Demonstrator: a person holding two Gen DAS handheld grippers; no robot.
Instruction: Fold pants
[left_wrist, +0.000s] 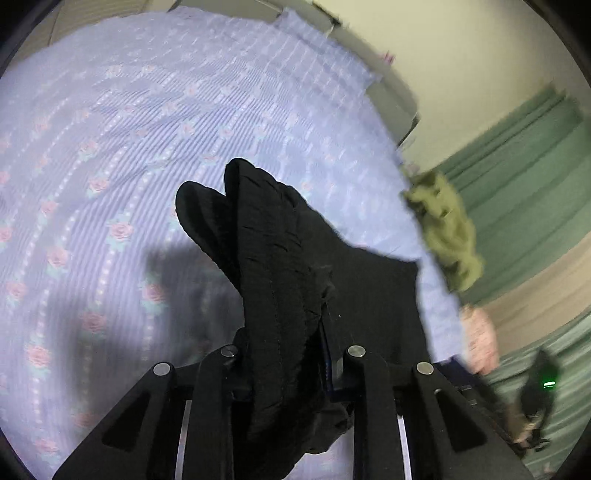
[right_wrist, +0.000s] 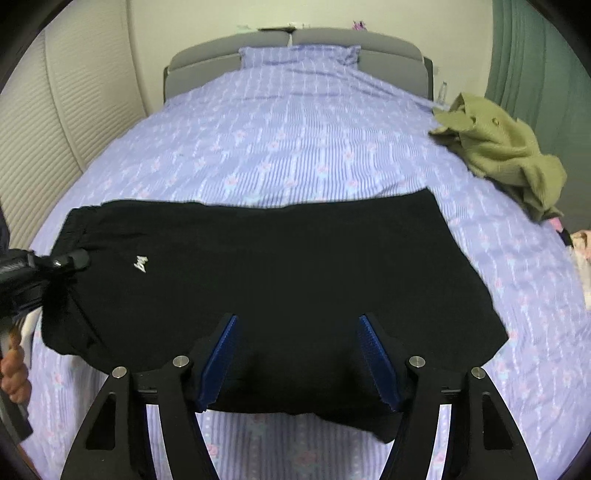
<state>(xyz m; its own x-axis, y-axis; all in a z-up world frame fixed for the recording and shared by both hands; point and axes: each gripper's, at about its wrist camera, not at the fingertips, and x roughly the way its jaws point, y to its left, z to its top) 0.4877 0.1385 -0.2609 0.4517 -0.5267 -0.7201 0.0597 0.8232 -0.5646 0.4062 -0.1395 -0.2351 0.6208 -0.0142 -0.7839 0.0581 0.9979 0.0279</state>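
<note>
The black pants (right_wrist: 280, 266) lie spread across the near part of a bed with a lilac flowered cover (right_wrist: 295, 140); a small white logo (right_wrist: 142, 264) shows near their left end. My left gripper (right_wrist: 70, 262) is shut on the pants' left end; in the left wrist view the gripper (left_wrist: 291, 343) holds a bunched fold of the black fabric (left_wrist: 273, 258) lifted over the cover (left_wrist: 110, 147). My right gripper (right_wrist: 297, 354) is open, its blue pads (right_wrist: 221, 354) spread just above the pants' near edge, holding nothing.
An olive green garment (right_wrist: 498, 155) lies crumpled at the bed's right edge, also in the left wrist view (left_wrist: 443, 229). A pillow (right_wrist: 299, 55) and a grey headboard (right_wrist: 207, 59) are at the far end. White slatted doors (right_wrist: 55, 129) stand left, green curtains (right_wrist: 524, 55) right.
</note>
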